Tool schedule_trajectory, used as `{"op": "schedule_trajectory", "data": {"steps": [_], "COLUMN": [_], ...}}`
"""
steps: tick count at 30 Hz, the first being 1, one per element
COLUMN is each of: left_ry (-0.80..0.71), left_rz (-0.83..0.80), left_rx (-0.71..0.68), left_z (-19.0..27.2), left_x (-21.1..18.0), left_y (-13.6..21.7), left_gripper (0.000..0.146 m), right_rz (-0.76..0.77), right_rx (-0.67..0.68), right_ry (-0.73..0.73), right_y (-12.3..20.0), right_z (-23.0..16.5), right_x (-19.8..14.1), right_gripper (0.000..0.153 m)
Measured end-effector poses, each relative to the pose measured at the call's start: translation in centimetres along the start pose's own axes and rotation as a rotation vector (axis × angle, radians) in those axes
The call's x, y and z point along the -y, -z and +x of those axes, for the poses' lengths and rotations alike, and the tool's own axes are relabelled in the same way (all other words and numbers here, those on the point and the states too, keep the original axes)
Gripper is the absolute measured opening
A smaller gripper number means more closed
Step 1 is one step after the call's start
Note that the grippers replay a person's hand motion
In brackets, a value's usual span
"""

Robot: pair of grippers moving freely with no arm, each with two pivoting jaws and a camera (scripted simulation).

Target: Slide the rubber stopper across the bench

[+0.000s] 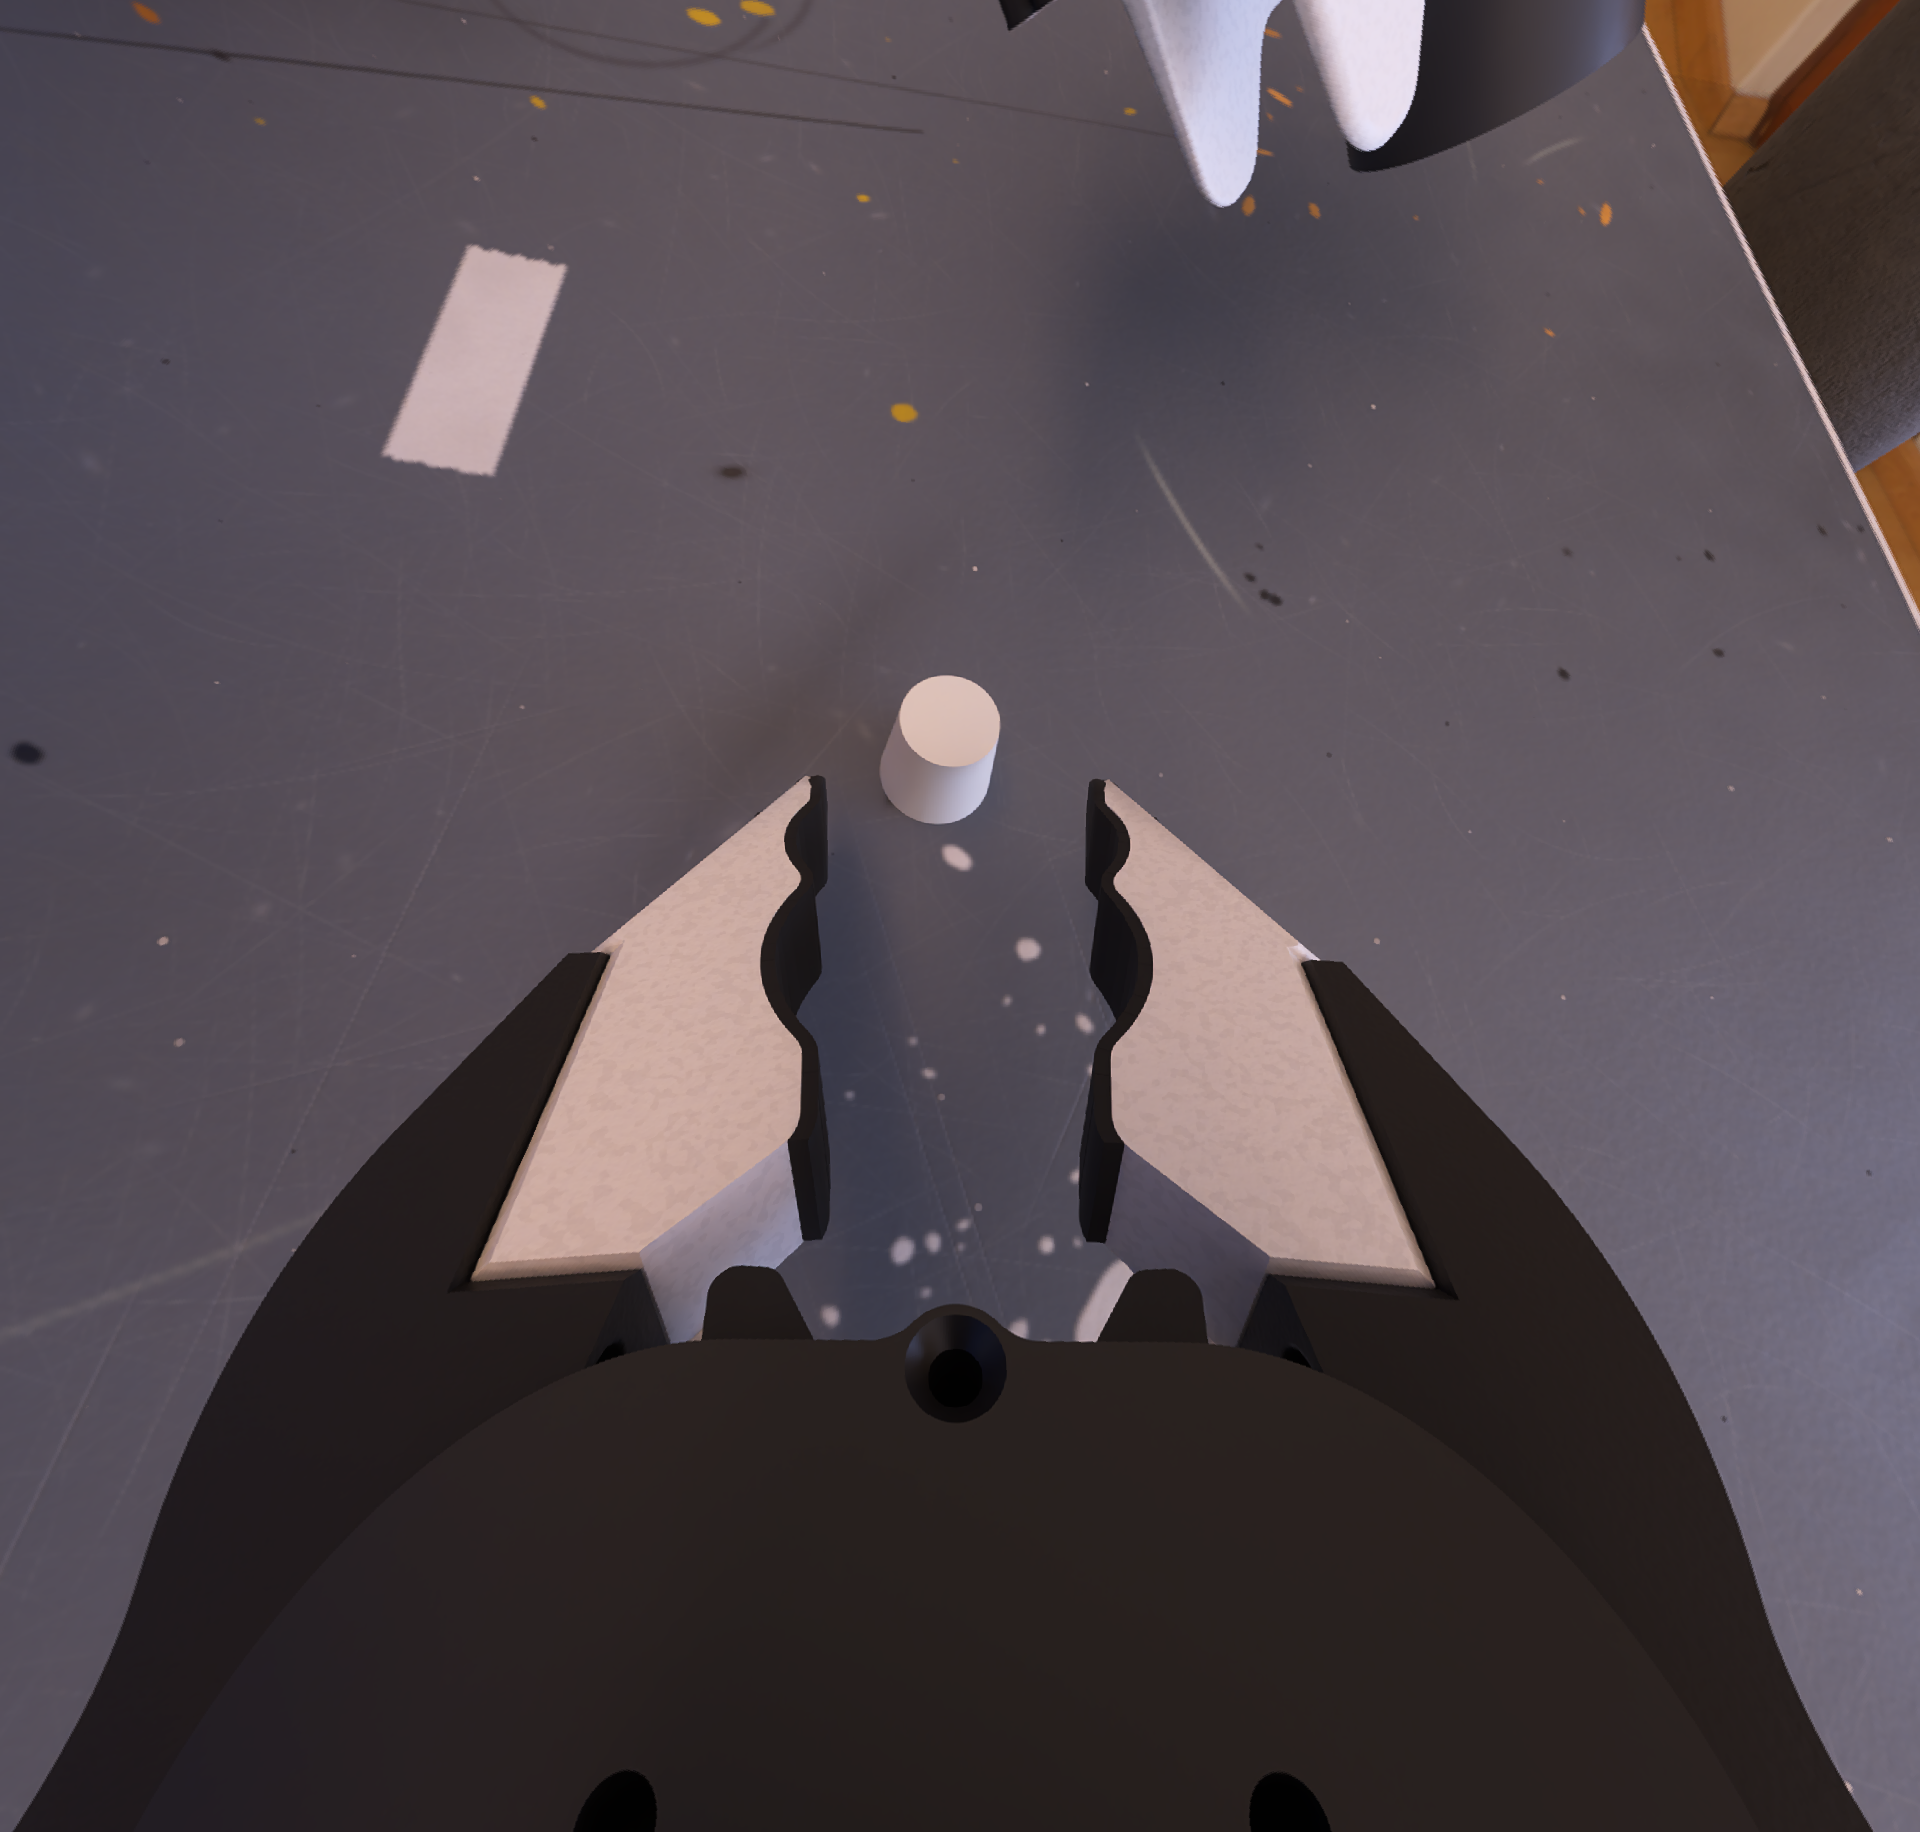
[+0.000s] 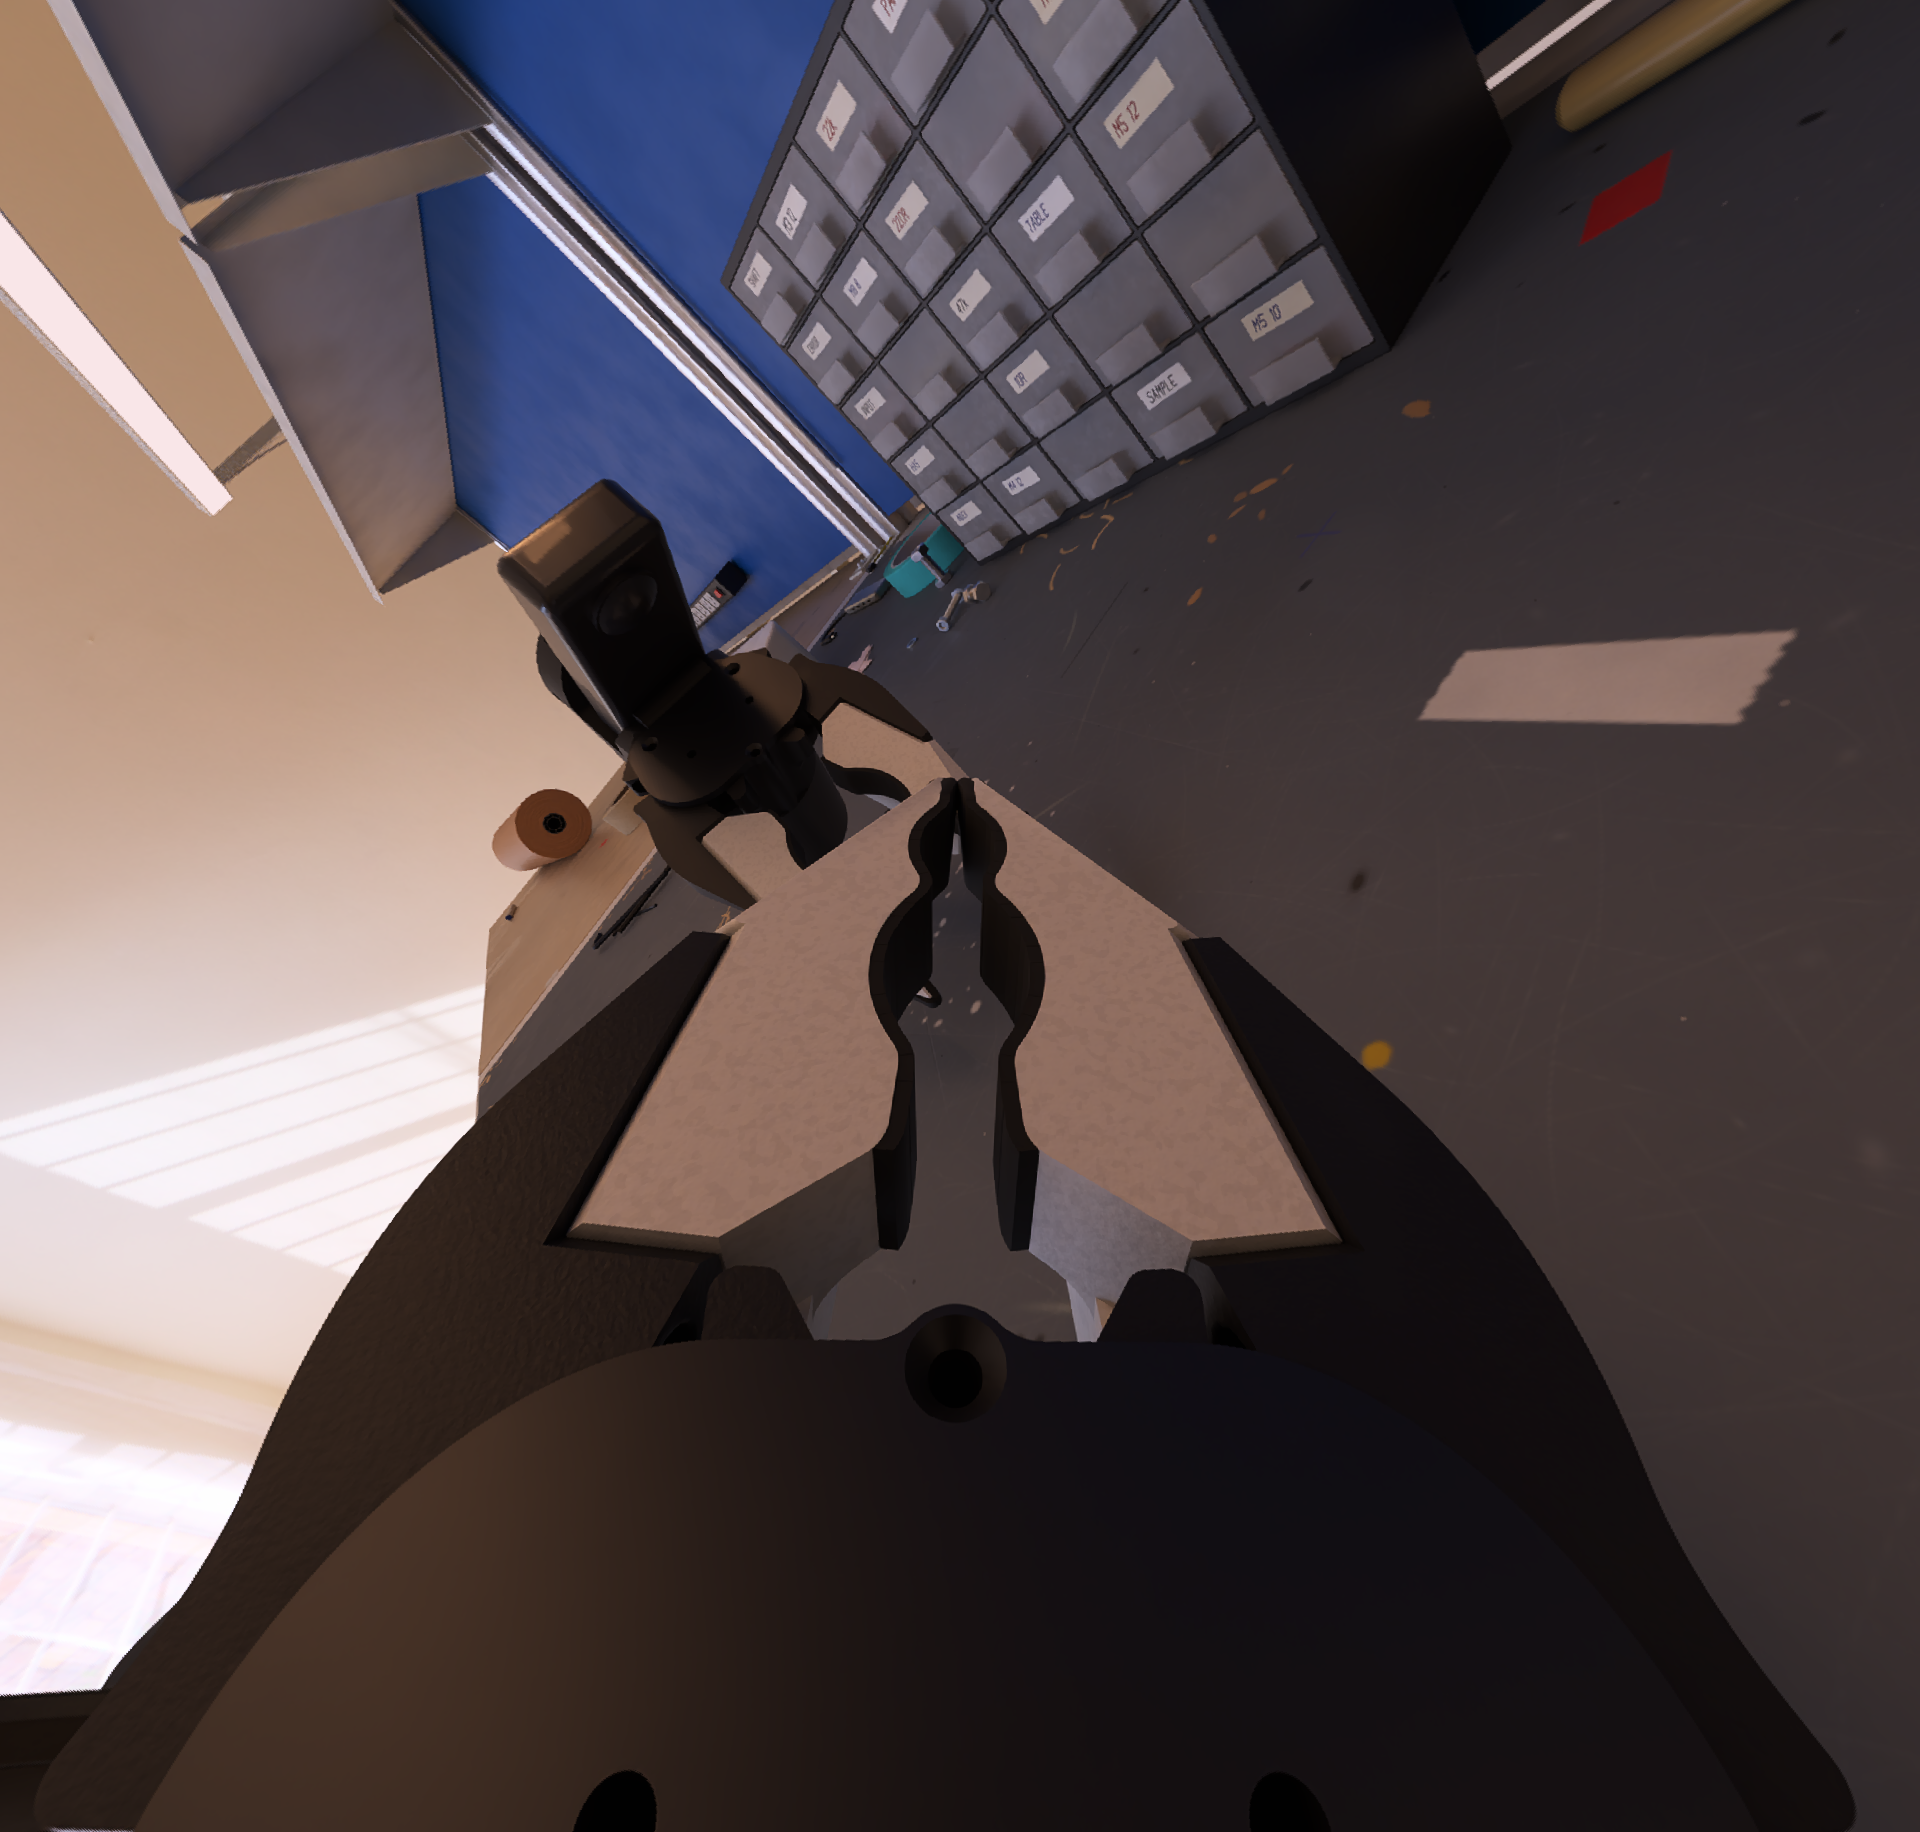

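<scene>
A small white tapered rubber stopper (image 1: 940,749) stands on the grey bench (image 1: 312,691), wide end up. My left gripper (image 1: 956,795) is open and empty, its fingertips just short of the stopper, which sits slightly left of the gap's centre. My right gripper (image 2: 956,795) is shut and empty, held above the bench and tilted. It also shows in the left wrist view (image 1: 1278,47) at the top right, far beyond the stopper. The left gripper shows in the right wrist view (image 2: 717,743) just past my right fingertips. The stopper is hidden in the right wrist view.
A strip of white tape (image 1: 476,361) lies on the bench, left of and beyond the stopper; it also shows in the right wrist view (image 2: 1605,678). The bench's right edge (image 1: 1787,369) runs close by. A grey drawer cabinet (image 2: 1060,224) stands at the back. A red patch (image 2: 1626,195) marks the bench.
</scene>
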State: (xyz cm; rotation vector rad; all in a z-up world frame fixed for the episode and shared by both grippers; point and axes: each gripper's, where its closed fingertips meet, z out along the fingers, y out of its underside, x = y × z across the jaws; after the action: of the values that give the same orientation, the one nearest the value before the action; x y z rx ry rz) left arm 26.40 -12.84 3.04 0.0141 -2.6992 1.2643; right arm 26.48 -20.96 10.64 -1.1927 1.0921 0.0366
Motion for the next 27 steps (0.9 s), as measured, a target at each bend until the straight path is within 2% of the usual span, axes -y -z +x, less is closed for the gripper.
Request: {"op": "schedule_trajectory", "data": {"steps": [18, 21, 24, 27], "left_ry": [-0.073, -0.067, -0.063, -0.020], "left_rz": [-0.106, -0.081, -0.070, -0.041], "left_rx": [0.074, 0.044, 0.093, 0.054], "left_z": [0.8, 1.5, 0.5, 0.4], "left_x": [-1.3, -1.0, -1.1, -1.1], "left_y": [-1.4, -1.3, -0.9, -0.7], "left_gripper": [0.050, 0.049, 0.049, 0.049], "right_rz": [-0.090, -0.136, -0.211, -0.307], "right_rx": [-0.033, -0.034, -0.033, 0.007], "right_ry": [0.010, 0.013, 0.019, 0.020], "right_y": [-0.5, -0.9, -1.6, -2.3], "right_z": [1.2, 1.1, 1.0, 0.7], "right_x": [-2.1, -3.0, -4.2, -5.4], "right_gripper": [0.000, 0.000, 0.000, 0.000]}}
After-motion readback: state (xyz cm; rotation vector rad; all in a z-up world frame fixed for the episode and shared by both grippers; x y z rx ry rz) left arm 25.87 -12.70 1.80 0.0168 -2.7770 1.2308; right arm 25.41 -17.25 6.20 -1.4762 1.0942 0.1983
